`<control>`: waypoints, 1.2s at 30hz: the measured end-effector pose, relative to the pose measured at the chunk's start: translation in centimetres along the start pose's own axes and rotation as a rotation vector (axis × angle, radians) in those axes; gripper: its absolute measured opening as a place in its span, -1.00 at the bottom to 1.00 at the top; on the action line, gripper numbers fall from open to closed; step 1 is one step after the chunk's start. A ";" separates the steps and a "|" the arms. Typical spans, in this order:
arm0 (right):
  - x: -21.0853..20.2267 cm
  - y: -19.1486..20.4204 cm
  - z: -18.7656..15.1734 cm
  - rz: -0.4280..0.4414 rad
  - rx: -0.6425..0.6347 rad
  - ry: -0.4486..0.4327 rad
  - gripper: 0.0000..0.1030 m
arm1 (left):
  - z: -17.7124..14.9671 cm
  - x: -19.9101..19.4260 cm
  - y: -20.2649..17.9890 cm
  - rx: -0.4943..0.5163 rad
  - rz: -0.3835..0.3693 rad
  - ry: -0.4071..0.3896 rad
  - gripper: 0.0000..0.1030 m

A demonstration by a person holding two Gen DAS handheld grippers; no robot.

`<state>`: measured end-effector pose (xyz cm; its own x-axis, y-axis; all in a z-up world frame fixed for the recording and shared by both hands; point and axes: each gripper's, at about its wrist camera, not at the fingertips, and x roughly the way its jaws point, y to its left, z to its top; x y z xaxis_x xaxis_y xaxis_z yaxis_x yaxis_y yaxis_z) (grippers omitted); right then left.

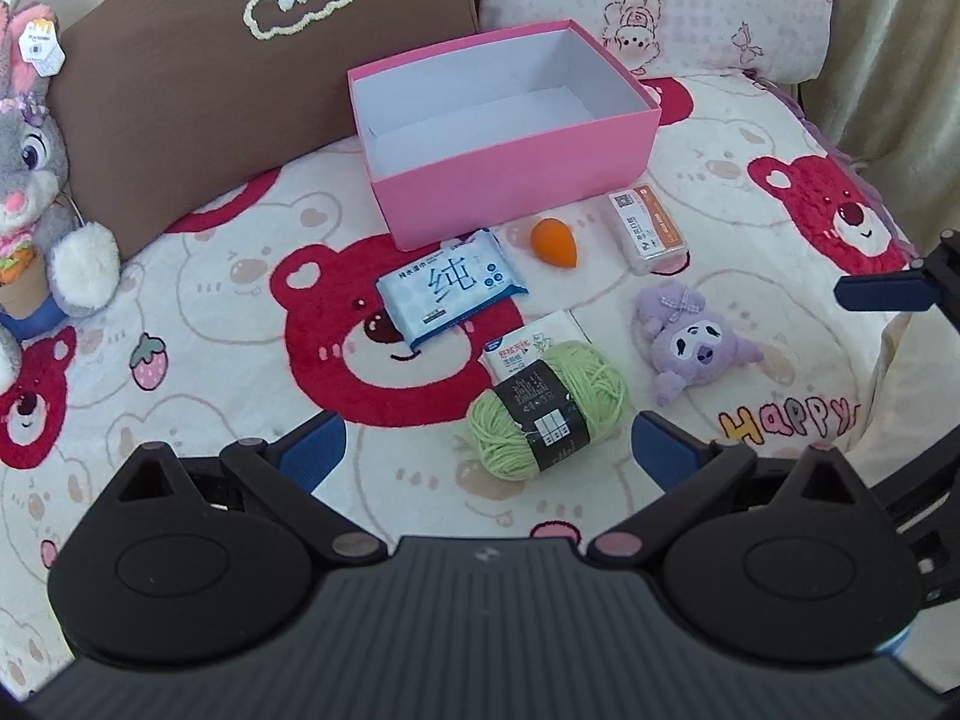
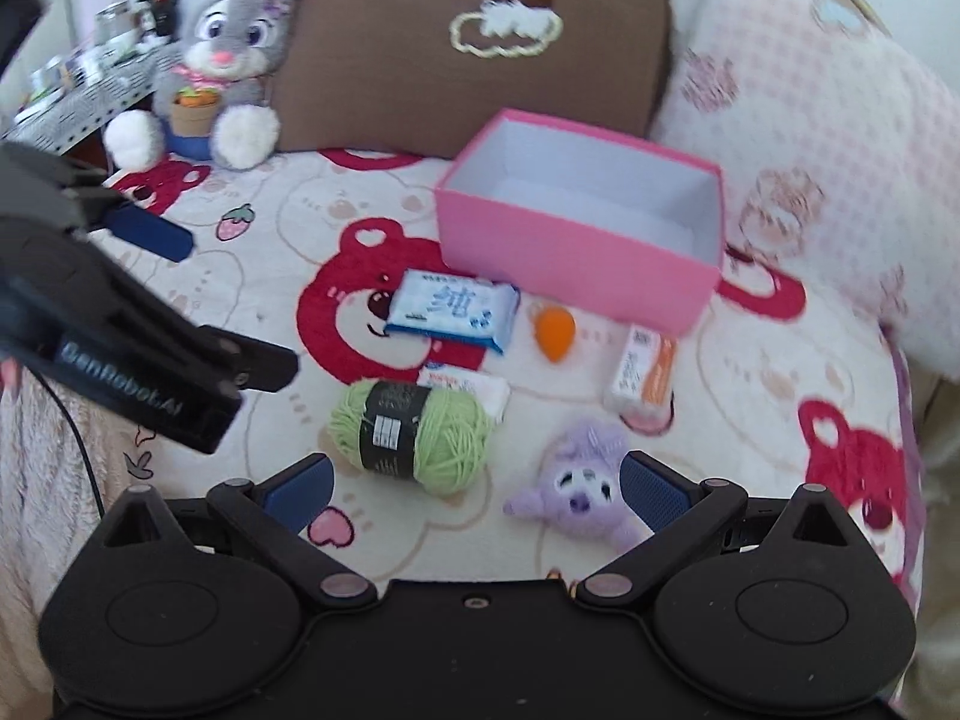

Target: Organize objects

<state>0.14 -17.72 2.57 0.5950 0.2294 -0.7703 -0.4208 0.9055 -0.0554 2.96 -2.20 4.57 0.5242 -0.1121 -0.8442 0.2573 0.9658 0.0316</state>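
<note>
Your left hand-held gripper point(image 1: 489, 450) hangs with its jaws spread wide and nothing between them, just above the near edge of the bed point(image 1: 198, 312); your right hand-held gripper point(image 2: 474, 489) is just as wide and empty. Nearest you lies the green yarn ball point(image 1: 543, 408), resting partly on a small tissue pack point(image 1: 531, 339), with the purple plush toy point(image 1: 690, 342) beside it toward the bed's right edge. Beyond these sit the blue wipes pack point(image 1: 450, 288), the orange sponge point(image 1: 555, 241) and the white-and-orange packet point(image 1: 648, 231). Farther back stands the open pink box point(image 1: 510, 180), empty, in front of the brown pillow point(image 1: 198, 108) and pink pillow point(image 1: 690, 0). The bunny plush point(image 1: 36, 180) sits at the far left corner.
</note>
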 end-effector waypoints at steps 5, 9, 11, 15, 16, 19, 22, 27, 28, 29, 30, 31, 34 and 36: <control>0.9 0.1 0.7 0.120 -0.080 -0.062 0.99 | 0.9 2.6 0.9 -0.049 -0.079 0.031 1.00; 3.0 0.3 1.9 0.179 -0.077 -0.005 0.99 | 1.7 5.3 1.6 -0.089 -0.091 0.073 0.98; 4.6 0.7 2.3 0.171 -0.085 0.033 0.99 | 1.9 6.5 2.2 -0.130 -0.118 0.086 0.97; 7.4 1.4 2.2 0.172 -0.088 0.087 0.99 | 1.7 8.7 3.2 -0.187 -0.138 0.109 0.96; 8.2 1.5 2.1 0.171 -0.083 0.100 0.99 | 1.5 9.2 3.3 -0.191 -0.132 0.116 0.95; 10.2 1.6 1.6 0.164 -0.058 0.119 0.99 | 0.8 10.7 4.0 -0.215 -0.139 0.146 0.94; 11.8 1.4 1.1 0.163 -0.010 0.133 0.98 | 0.2 12.3 4.6 -0.247 -0.169 0.174 0.94; 13.8 0.2 0.0 0.170 0.098 0.145 0.96 | -0.7 14.4 4.9 -0.289 -0.196 0.202 0.91; 14.2 0.0 -0.1 0.167 0.113 0.147 0.96 | -0.9 14.7 5.0 -0.298 -0.199 0.204 0.89; 14.4 -0.1 -0.3 0.163 0.124 0.146 0.96 | -0.9 15.2 5.1 -0.311 -0.201 0.209 0.89; 14.6 -0.2 -0.3 0.162 0.132 0.146 0.95 | -1.0 15.6 5.2 -0.324 -0.204 0.213 0.87; 14.9 -0.3 -0.4 0.164 0.138 0.146 0.95 | -1.1 16.0 5.4 -0.338 -0.209 0.217 0.84; 15.8 0.0 -0.5 0.166 0.136 0.158 0.96 | -1.4 17.0 5.8 -0.382 -0.227 0.232 0.80; 16.7 0.6 -0.7 0.149 0.111 0.168 0.96 | -1.6 17.5 5.9 -0.402 -0.243 0.232 0.78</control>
<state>9.36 -13.57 -10.76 0.4057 0.3086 -0.8603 -0.4120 0.9020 0.1292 12.36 1.90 -10.88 0.2827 -0.3338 -0.8993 -0.0066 0.9368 -0.3498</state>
